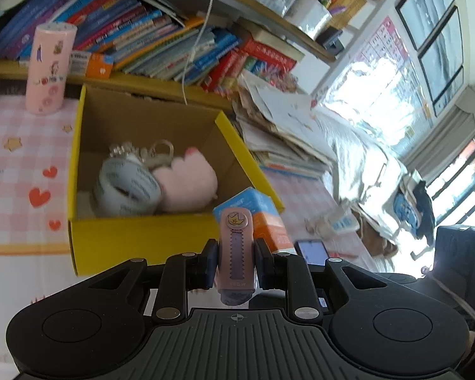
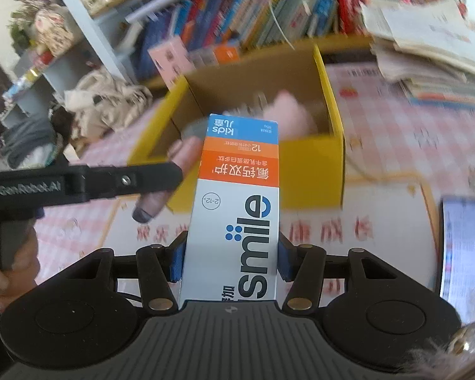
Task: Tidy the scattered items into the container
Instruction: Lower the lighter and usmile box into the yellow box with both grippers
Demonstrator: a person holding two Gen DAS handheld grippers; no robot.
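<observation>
Toothpaste carton (image 2: 234,209): pinched across its narrow sides between the jaws of the right gripper (image 2: 231,261), long axis running forward, blue "kids" end leading and lifted off the desk (image 2: 380,231) just short of the yellow box (image 2: 313,171). Pink clip-like item (image 1: 236,253) with a crown button: clamped upright between the jaws of the left gripper (image 1: 236,261), pressed hard on both flanks, likewise held near the front wall of the yellow box (image 1: 136,240). Inside the box: roll of tape (image 1: 126,186), metal key ring (image 1: 158,153) and pink plush (image 1: 186,183), filling the middle and far part of the floor; bare cardboard showing along the near wall and left side. For a clean deposit: carry each load fully past the front rim before lowering, leading end tipped down. Bring in one gripper at a time, since the two sit close together, the left showing as a dark bar just beside the carton in the right wrist view. Lay the carton flat beside the plush rather than on top. Spread the jaws only when the load is low in the box. Likely fault: carton end catching the rim and twisting in the grip. Phone (image 2: 464,247) on the desk to the right: keep clear.
</observation>
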